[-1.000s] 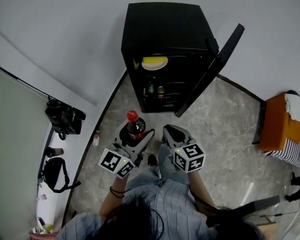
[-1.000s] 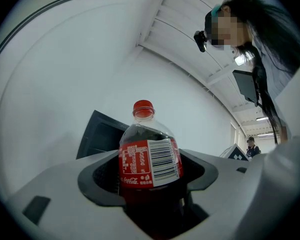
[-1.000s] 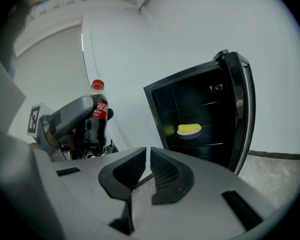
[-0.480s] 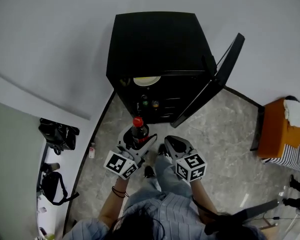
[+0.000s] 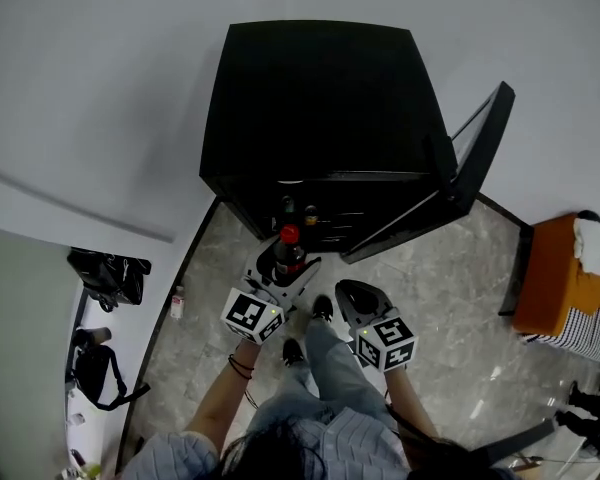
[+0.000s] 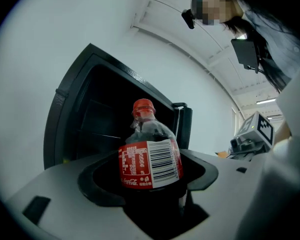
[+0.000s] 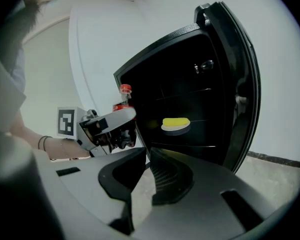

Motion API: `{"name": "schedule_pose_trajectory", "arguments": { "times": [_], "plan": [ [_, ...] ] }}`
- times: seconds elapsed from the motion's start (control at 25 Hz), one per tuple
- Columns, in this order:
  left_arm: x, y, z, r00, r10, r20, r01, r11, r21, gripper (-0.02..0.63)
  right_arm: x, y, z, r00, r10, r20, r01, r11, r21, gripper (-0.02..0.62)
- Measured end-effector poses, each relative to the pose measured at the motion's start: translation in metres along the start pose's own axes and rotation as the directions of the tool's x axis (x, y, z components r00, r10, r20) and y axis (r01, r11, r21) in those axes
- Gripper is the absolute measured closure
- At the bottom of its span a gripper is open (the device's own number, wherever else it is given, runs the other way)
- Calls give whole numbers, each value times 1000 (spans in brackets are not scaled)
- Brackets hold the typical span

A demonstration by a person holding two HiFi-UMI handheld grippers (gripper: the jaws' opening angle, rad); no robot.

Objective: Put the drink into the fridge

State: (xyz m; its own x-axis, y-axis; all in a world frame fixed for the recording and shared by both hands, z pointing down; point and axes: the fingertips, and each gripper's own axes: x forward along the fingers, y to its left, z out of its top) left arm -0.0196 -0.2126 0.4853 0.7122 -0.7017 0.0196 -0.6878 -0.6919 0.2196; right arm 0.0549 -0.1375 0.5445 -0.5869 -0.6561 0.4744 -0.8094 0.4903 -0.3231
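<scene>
Drink: the cola bottle has a red cap. It stands upright between the left gripper's jaws, right in front of the open fridge and not inside it.
Left gripper: its fingers hug the bottle's lower half.
Right gripper: its fingers are almost together with nothing between them. It is near the left one, at its 3 o'clock.
Fridge: black, at 12 o'clock from the person.
Door: swung open toward 2 o'clock.
Inside: a yellow thing on a plate sits on a shelf. Small drinks stand lower down.
Floor: grey stone, with an orange box at 3 o'clock and a black bag at 9 o'clock.
</scene>
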Motion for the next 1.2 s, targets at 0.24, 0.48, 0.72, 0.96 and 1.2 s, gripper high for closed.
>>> {"name": "schedule_pose_trajectory", "arguments": {
  "times": [0.24,0.48,0.72,0.96,1.2],
  "plan": [
    [40,31,-16,998,38,53,-40,998,45,278,18,-18,-11,1000,-6,-21,6,1000,14,560],
    [70,64,-33,994,85,65,-89,993,71,278,40,-30,-13,1000,-15,-4,15,1000,15,560],
    [98,83,-53,996,82,31,-85,988,131,278,49,-42,-16,999,-40,17,39,999,22,560],
    [133,97,-71,993,119,5,-118,983,143,278,44,-51,-32,998,-60,1,60,998,27,560],
    [159,123,-73,979,200,29,-202,958,202,279,45,-62,-47,998,-62,-8,62,997,53,560]
  ]
}}
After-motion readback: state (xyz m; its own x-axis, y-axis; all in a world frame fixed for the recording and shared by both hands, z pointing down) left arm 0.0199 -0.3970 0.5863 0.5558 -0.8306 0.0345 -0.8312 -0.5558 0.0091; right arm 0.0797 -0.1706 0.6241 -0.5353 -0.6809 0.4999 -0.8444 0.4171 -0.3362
